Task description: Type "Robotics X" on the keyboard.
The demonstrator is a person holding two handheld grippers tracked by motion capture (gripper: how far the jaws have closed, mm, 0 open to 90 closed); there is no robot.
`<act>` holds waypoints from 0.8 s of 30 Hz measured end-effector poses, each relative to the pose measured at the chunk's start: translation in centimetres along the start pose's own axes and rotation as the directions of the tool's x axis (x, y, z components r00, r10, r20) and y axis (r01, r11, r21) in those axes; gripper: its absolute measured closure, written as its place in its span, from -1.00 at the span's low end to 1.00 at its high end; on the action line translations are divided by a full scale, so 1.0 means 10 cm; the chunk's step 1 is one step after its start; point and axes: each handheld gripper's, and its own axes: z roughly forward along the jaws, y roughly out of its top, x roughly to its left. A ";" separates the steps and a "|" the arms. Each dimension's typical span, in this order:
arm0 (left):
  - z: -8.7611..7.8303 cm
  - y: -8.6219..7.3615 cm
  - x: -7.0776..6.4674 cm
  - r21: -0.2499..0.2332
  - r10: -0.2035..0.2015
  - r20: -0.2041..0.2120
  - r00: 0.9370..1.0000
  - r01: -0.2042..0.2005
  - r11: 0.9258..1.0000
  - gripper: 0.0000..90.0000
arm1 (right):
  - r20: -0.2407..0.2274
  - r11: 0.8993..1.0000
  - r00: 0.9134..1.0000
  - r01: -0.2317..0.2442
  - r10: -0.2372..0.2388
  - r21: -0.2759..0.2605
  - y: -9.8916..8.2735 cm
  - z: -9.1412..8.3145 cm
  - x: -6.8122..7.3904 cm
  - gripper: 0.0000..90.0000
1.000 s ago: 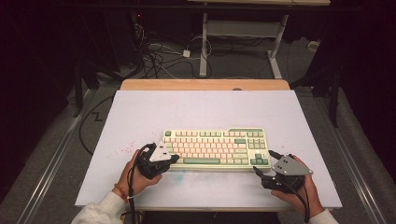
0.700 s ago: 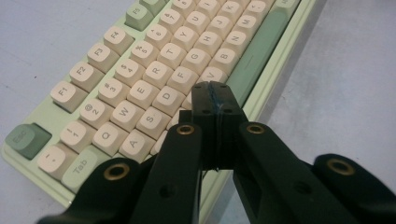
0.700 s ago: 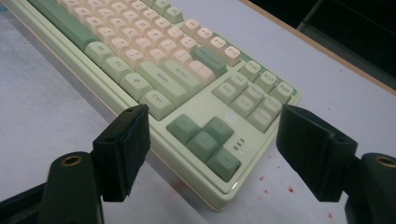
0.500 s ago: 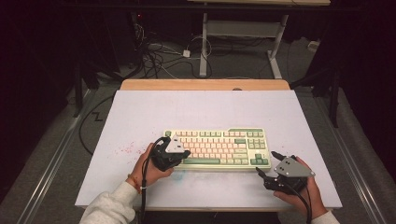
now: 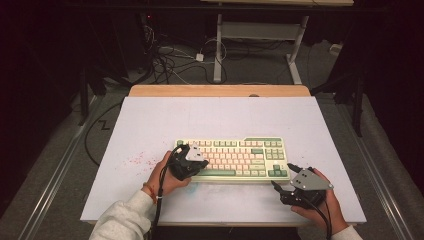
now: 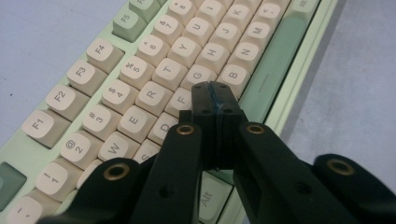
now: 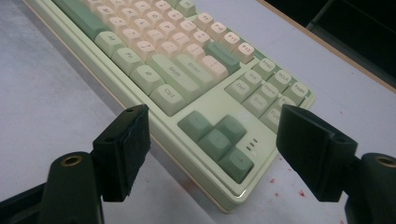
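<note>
A pale green keyboard (image 5: pixel 235 157) with cream keys lies on the white table top (image 5: pixel 215 117). My left gripper (image 5: pixel 196 161) hovers over its left half, jaws shut with nothing between them. In the left gripper view the closed tips (image 6: pixel 214 93) sit just above the keys near V and B on the keyboard (image 6: pixel 140 88). My right gripper (image 5: pixel 281 177) rests off the keyboard's near right corner, jaws open and empty. The right gripper view has the arrow keys (image 7: pixel 219 137) of the keyboard (image 7: pixel 187 70) between the spread jaws of the right gripper (image 7: pixel 212 156).
Red speckles (image 5: pixel 137 160) mark the table left of the keyboard. A wooden strip (image 5: pixel 220 91) runs along the table's far edge. Cables (image 5: pixel 170 62) and a desk frame (image 5: pixel 260 30) lie on the dark floor beyond.
My left gripper has moved right, from beside the keyboard's left end to over its left keys. The right gripper has stayed in place.
</note>
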 end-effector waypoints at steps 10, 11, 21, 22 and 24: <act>0.03 0.01 0.01 0.010 0.003 0.000 1.000 -0.003 1.000 0.95 | -0.002 1.000 1.000 0.008 -0.008 0.001 0.00 0.00 0.01 -0.41; 0.03 0.01 0.01 0.013 0.005 0.000 1.000 -0.005 1.000 0.95 | -0.002 1.000 1.000 0.009 -0.009 0.001 0.00 0.00 0.01 -0.41; 0.05 0.00 0.01 0.031 0.010 0.005 1.000 -0.010 0.999 0.95 | -0.006 1.000 1.000 0.020 -0.020 0.003 0.00 0.01 0.02 -0.41; 0.06 -0.01 0.00 0.020 0.011 -0.003 1.000 -0.011 1.000 0.95 | -0.006 1.000 1.000 0.022 -0.022 0.006 0.00 0.01 0.02 -0.41; 0.06 -0.01 0.01 0.025 0.013 -0.008 1.000 -0.013 1.000 0.95 | -0.007 1.000 1.000 0.026 -0.026 0.011 0.00 0.01 0.03 -0.41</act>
